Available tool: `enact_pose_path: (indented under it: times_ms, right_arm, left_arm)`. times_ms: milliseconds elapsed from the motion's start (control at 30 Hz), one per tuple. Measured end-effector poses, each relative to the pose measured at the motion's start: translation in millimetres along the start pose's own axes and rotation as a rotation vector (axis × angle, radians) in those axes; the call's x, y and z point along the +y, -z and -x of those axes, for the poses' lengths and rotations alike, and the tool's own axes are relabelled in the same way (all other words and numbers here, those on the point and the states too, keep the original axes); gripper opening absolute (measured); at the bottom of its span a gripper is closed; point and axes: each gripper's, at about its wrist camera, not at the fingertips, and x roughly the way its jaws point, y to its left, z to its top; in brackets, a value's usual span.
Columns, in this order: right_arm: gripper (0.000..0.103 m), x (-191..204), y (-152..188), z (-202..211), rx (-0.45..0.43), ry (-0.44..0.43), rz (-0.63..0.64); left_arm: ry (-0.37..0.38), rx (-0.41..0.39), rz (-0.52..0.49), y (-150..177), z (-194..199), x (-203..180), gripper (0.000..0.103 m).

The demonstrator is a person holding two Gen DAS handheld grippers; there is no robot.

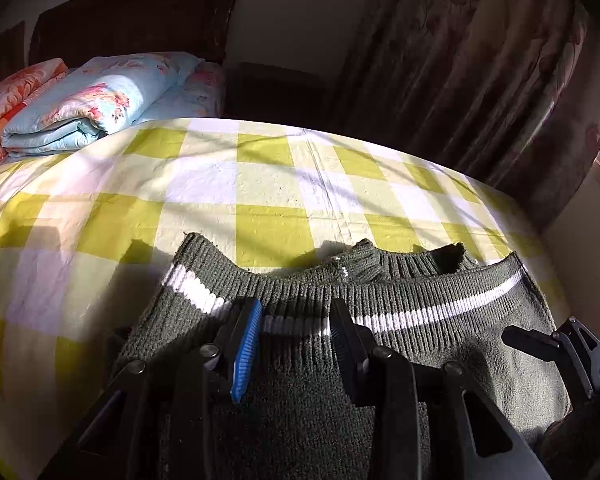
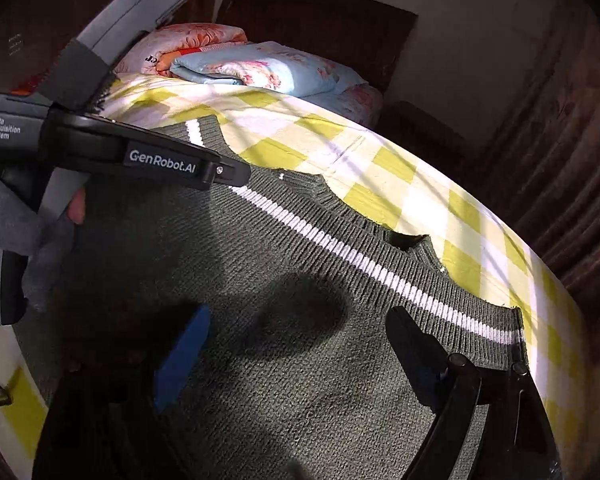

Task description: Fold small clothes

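Note:
A dark green knit sweater (image 1: 380, 360) with a white stripe lies folded on the checked bed; its striped ribbed hem rests near the collar (image 1: 364, 260). My left gripper (image 1: 294, 332) is shut on that hem, with the blue pad (image 1: 244, 344) on one side and ribbed fabric bunched between the jaws. From the right wrist view the left gripper (image 2: 240, 174) shows side-on at the sweater's (image 2: 300, 400) far left hem. My right gripper (image 2: 296, 356) hangs open above the sweater's middle, its fingers wide apart with nothing between them, and casts a shadow on the knit.
The yellow-and-white checked sheet (image 1: 260, 184) stretches beyond the sweater. Folded floral quilts (image 1: 80, 104) sit at the back left by a dark headboard (image 1: 140, 16). A dark curtain (image 1: 480, 60) hangs on the right past the bed's edge. A grey-sleeved hand (image 2: 40, 232) holds the left gripper.

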Motion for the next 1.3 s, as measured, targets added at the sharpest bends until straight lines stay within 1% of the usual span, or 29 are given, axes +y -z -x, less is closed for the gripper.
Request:
enact_pose_path:
  times_ms: [67, 100, 200, 233, 267, 300, 333, 467, 533, 567, 600, 633, 667, 700, 733, 767, 800, 833, 867, 900, 933, 967, 1000, 1067, 1100, 1133, 1167, 1233, 1300]
  right_arm:
    - [0.103, -32, 10, -2, 0.022, -0.104, -0.136]
    - [0.103, -50, 17, -1, 0.033, -0.117, -0.195]
    - [0.103, -100, 46, 9, 0.032, -0.071, -0.297]
    - [0.103, -113, 57, 12, 0.058, 0.015, -0.305]
    - [0.103, -121, 64, 18, 0.036, 0.019, -0.29]
    - [0.103, -125, 70, 24, 0.012, 0.009, -0.281]
    - [0.103, -128, 74, 25, 0.014, 0.034, -0.274]
    - [0.103, -116, 78, 26, -0.008, 0.111, -0.22]
    - [0.103, -120, 79, 27, -0.01, 0.099, -0.239]
    - [0.103, -123, 79, 26, -0.011, 0.087, -0.246]
    - [0.103, -123, 78, 25, -0.012, 0.083, -0.246]
    - [0.103, -123, 78, 25, -0.013, 0.083, -0.245]
    - [0.103, -122, 78, 23, -0.014, 0.085, -0.242]
    - [0.103, -122, 77, 22, -0.014, 0.085, -0.243]
    - [0.103, -122, 77, 22, -0.014, 0.084, -0.245]
    - [0.103, -121, 78, 23, -0.014, 0.084, -0.245]
    - [0.103, -121, 78, 23, -0.014, 0.084, -0.246]
    - [0.103, -122, 78, 23, -0.015, 0.082, -0.246]
    - [0.103, -121, 78, 23, -0.015, 0.08, -0.248]
    - [0.103, -122, 78, 23, -0.015, 0.075, -0.249]
    - [0.103, -122, 79, 24, -0.016, 0.073, -0.25]
    - [0.103, -122, 79, 24, -0.018, 0.072, -0.25]
    - [0.103, -122, 80, 24, -0.019, 0.07, -0.25]
    - [0.103, -122, 80, 24, -0.02, 0.07, -0.252]
    - [0.103, -122, 80, 24, -0.02, 0.07, -0.252]
    - [0.103, -122, 80, 24, -0.021, 0.069, -0.252]
    - [0.103, -122, 80, 24, -0.023, 0.068, -0.253]
    - [0.103, -123, 80, 23, -0.024, 0.066, -0.254]
    - [0.103, -123, 80, 23, -0.024, 0.067, -0.255]
  left_arm:
    - [0.004, -0.001, 0.003, 0, 0, 1, 0.036]
    - [0.009, -0.002, 0.007, 0, 0, 2, 0.036]
    - [0.02, -0.004, 0.014, 0, 0, 3, 0.036]
    - [0.024, -0.005, 0.018, 0, 0, 4, 0.036]
    - [0.024, -0.005, 0.019, 0, 0, 4, 0.036]
    - [0.024, -0.005, 0.019, 0, 0, 4, 0.036]
    - [0.024, -0.005, 0.018, 0, 0, 3, 0.036]
    - [-0.004, 0.007, -0.001, -1, -1, -2, 0.036]
    - [-0.04, 0.032, -0.011, -2, 1, -7, 0.036]
    - [-0.068, 0.035, -0.003, -1, 6, -11, 0.035]
    - [-0.071, 0.023, 0.008, 2, 14, -17, 0.033]
    - [-0.039, 0.005, 0.01, 7, 23, -24, 0.033]
    - [0.011, -0.008, 0.001, 14, 31, -34, 0.033]
    - [0.046, -0.015, -0.028, 21, 37, -46, 0.033]
    - [0.041, -0.022, -0.078, 29, 41, -61, 0.035]
    - [0.006, -0.025, -0.139, 38, 42, -74, 0.035]
    - [-0.035, -0.01, -0.195, 49, 36, -84, 0.035]
    - [-0.068, 0.024, -0.225, 58, 28, -86, 0.035]
    - [-0.058, -0.025, -0.244, 66, 30, -83, 0.037]
    - [-0.033, -0.057, -0.233, 71, 35, -74, 0.038]
    - [0.005, -0.068, -0.194, 72, 40, -62, 0.038]
    - [0.035, -0.08, -0.133, 73, 46, -47, 0.038]
    - [0.043, -0.091, -0.063, 74, 54, -29, 0.035]
    - [0.022, -0.108, 0.028, 77, 67, -1, 0.025]
    - [0.022, -0.113, 0.063, 79, 73, 11, 0.024]
    - [0.025, -0.109, 0.093, 80, 76, 21, 0.019]
    - [0.027, -0.096, 0.114, 82, 76, 30, 0.011]
    - [0.008, -0.084, 0.113, 81, 77, 35, 0.01]
    - [-0.043, -0.075, 0.139, 81, 78, 31, 0.009]
